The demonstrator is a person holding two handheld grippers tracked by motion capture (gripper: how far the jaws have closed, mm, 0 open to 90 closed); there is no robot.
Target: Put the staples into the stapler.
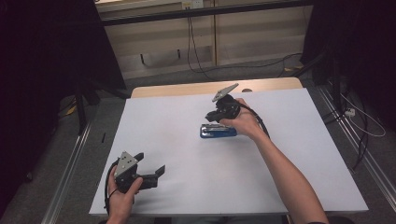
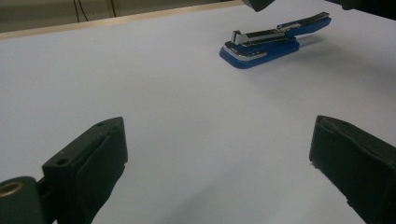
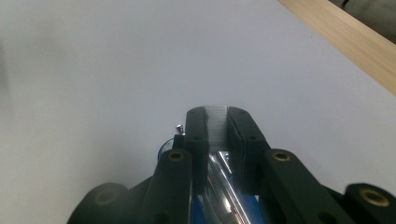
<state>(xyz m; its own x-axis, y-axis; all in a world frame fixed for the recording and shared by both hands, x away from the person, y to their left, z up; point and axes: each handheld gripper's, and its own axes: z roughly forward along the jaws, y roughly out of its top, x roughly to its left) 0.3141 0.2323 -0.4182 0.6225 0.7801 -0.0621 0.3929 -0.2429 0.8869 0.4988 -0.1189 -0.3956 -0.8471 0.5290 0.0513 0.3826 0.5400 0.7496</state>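
Observation:
A blue stapler [image 1: 218, 131] lies on the white table [image 1: 187, 158], right of the middle. In the left gripper view the stapler [image 2: 261, 46] stands hinged open, its metal magazine exposed. My right gripper [image 1: 212, 116] hovers just over it, pointing down. In the right gripper view the right gripper [image 3: 215, 114] is shut on a thin silvery strip of staples [image 3: 215, 126], directly above the stapler's metal channel [image 3: 224, 186]. My left gripper [image 1: 150, 163] rests near the table's front left corner. Its jaws are wide open with nothing between them, as the left gripper view [image 2: 219, 140] also shows.
The table's wooden far edge [image 1: 187, 88] runs along the back, also seen in the right gripper view [image 3: 345, 42]. Cables [image 1: 196, 56] lie on the floor behind, and metal rails [image 1: 70, 163] flank the table. White surface spreads between the two grippers.

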